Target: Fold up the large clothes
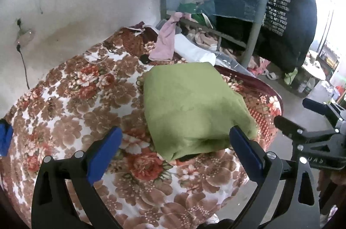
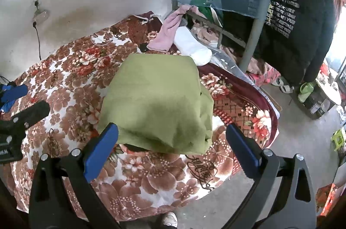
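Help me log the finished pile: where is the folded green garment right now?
The folded green garment lies on the floral blanket near the bed's right edge, centred in both wrist views, just beyond both open grippers, with a pink cloth behind it.

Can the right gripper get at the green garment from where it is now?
Probably yes. The right gripper is open and empty, with the folded green garment lying directly ahead on the floral blanket. Nothing lies between them, and the left gripper is off to the side.
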A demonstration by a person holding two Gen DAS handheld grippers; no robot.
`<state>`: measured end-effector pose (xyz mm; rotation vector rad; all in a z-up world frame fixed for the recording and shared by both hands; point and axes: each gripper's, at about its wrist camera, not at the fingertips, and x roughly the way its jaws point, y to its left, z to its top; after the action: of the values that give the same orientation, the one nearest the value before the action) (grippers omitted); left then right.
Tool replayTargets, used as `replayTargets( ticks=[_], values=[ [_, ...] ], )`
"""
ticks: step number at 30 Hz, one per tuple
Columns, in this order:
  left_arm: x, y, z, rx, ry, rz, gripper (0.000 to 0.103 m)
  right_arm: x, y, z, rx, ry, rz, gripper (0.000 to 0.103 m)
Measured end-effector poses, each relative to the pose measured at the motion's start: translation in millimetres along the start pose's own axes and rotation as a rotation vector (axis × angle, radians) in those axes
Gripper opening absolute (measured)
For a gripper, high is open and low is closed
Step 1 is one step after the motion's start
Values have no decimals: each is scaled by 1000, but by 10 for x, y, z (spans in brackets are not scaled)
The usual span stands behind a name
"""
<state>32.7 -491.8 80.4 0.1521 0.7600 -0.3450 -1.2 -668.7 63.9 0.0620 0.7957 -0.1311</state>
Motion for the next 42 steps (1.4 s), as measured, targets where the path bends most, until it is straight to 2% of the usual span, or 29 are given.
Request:
replayTargets(
  ticks=[3, 5, 15, 24, 30, 42],
  values=[
    [-45, -23, -62, -21, -11, 39, 98, -24, -22, -48, -2, 1, 3, 98],
    [-62, -23, -91, -32, -6, 12, 98, -42, -22, -88, -7, 4, 8, 98],
    [-40, -80, -165, 9, 14, 31, 98, -47, -38, -198, 5, 25, 20, 98],
    [3, -70, -155, 13, 47, 11, 98, -40, -32, -253, 2, 34, 26, 98],
    [1, -110, -147, 29, 30, 29, 98, -31, -23, -250, -8, 37, 22, 98],
    [2, -134, -148, 44, 34, -18, 98, 12, -45, -255, -16, 58, 30, 98]
  ],
)
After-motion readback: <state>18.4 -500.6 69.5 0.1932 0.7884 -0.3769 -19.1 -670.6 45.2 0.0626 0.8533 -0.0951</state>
